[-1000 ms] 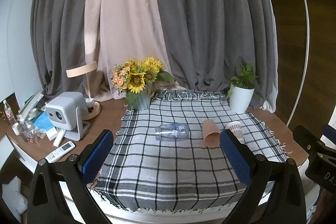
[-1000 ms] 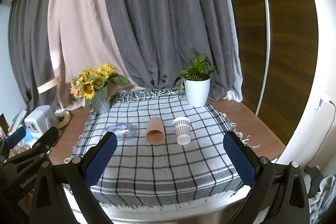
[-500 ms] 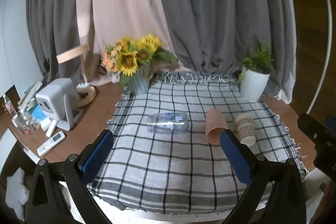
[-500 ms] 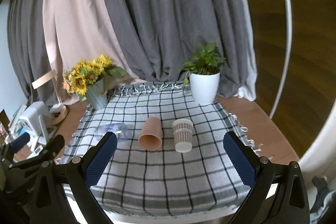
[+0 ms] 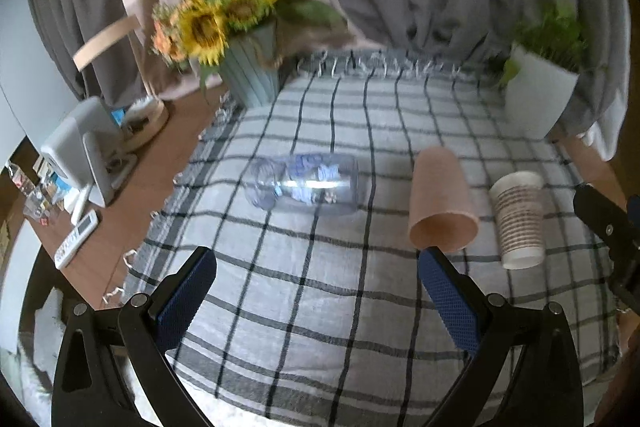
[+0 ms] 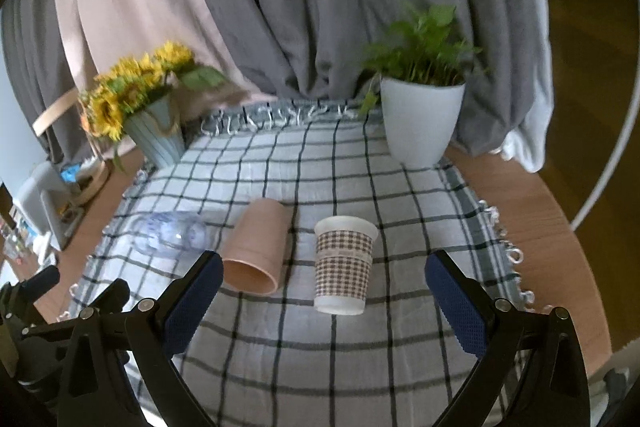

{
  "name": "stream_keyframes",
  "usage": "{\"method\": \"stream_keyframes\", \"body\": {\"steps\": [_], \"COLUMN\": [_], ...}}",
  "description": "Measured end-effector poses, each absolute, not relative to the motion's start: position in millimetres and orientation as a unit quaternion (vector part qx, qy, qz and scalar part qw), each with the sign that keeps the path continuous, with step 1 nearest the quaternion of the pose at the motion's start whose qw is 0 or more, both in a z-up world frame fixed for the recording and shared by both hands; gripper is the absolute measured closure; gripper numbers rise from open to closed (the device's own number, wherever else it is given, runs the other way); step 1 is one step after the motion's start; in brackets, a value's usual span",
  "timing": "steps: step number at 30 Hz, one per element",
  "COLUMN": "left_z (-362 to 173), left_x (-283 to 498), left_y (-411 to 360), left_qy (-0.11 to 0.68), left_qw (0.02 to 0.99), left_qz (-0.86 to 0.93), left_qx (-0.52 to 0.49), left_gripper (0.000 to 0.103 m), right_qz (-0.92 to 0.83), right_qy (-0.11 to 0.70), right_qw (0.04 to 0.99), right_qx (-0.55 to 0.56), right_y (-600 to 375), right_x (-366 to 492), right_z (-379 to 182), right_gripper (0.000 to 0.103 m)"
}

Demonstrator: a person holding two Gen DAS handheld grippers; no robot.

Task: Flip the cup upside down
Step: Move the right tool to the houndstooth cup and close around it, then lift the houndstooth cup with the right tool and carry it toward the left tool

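A checked paper cup [image 6: 345, 265] stands upright, mouth up, on the plaid cloth [image 6: 360, 355]; it also shows in the left wrist view [image 5: 519, 219]. A tan cup [image 6: 258, 245] lies on its side to its left, mouth toward me, and shows in the left wrist view [image 5: 441, 201]. A clear plastic cup [image 5: 306, 183] lies on its side further left, also seen in the right wrist view [image 6: 168, 235]. My right gripper [image 6: 320, 301] is open, just short of the checked cup. My left gripper [image 5: 316, 293] is open, in front of the clear cup.
A sunflower vase [image 5: 252, 77] stands at the cloth's back left and a white plant pot [image 6: 420, 121] at the back right. A projector [image 5: 82, 153], lamp base [image 5: 146, 115] and remote [image 5: 76, 239] sit on the wooden table [image 5: 160, 187] to the left.
Both grippers have moved forward and down toward the cups, which now look larger and closer. Both stay open. The cups have not moved.
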State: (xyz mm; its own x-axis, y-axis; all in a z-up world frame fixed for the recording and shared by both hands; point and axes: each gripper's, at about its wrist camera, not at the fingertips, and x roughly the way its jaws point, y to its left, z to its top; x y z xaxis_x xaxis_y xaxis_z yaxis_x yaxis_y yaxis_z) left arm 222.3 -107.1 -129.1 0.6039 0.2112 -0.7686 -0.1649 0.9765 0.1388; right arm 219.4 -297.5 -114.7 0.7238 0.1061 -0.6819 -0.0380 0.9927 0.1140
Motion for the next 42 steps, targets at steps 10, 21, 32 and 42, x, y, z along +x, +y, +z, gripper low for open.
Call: {"method": "stream_keyframes", "body": {"steps": [10,21,32,42], "left_z": [-175,-209,-217,-195], "left_x": [258,271,276,264], "left_y": [-118,-121,-117,-74], "left_qy": [0.495,0.534,0.536,0.514], "left_qw": [0.859,0.832,0.835,0.854], "left_qz": [0.128,0.141,0.109,0.070], "left_qx": [0.032,0.043,0.055,0.038], "left_gripper": [0.000,0.000,0.000,0.000], "right_qz": [0.057,0.060,0.036,0.010], "right_qy": [0.439,0.490,0.504,0.487], "right_qw": [0.895,0.867,0.861,0.871], "right_qx": [0.058,0.061,0.060,0.069], "right_y": [-313,-314,-310,-288], "right_x": [278,308,312,280], "right_z": [-175,-220,-233,-198], "right_gripper": [0.003,0.013,0.040,0.040]}}
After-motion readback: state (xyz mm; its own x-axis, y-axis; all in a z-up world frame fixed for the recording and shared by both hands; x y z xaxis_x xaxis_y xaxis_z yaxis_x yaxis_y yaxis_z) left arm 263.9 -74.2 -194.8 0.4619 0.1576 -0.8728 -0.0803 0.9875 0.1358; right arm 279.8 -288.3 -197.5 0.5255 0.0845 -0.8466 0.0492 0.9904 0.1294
